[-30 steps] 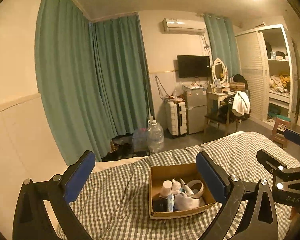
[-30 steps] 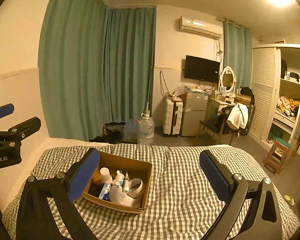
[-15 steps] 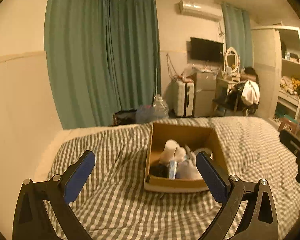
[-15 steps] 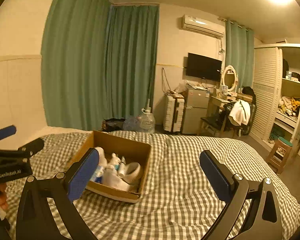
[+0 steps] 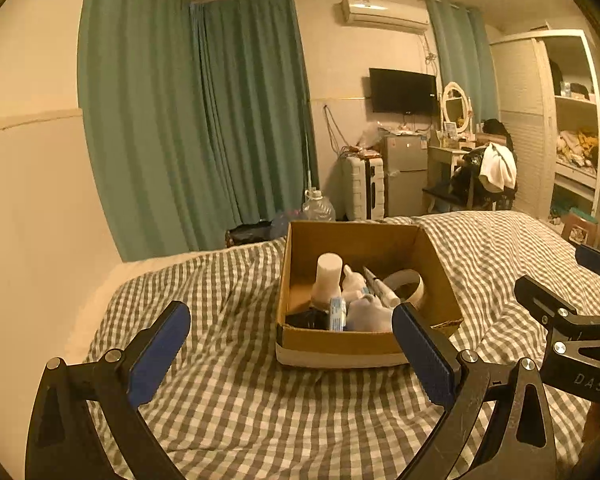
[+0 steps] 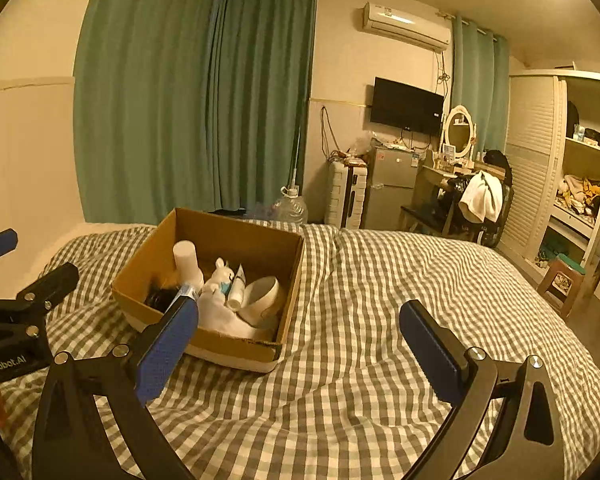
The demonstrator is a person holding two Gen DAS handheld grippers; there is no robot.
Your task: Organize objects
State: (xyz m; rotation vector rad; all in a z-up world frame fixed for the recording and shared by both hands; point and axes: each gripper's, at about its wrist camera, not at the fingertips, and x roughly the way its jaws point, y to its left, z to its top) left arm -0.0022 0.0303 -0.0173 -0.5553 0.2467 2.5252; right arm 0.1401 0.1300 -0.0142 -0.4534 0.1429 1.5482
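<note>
One cardboard box (image 5: 364, 338), perhaps six items inside, two grippers, left (image 5: 292, 354) and right (image 6: 298, 346), both spread wide

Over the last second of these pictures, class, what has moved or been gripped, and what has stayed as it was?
Both open grippers, left gripper and right gripper, have come down and closer to the cardboard box on the checked bedspread; it now looks larger in both views. Nothing was gripped or released. The box and its contents, including the white bottle, have not moved.
</note>
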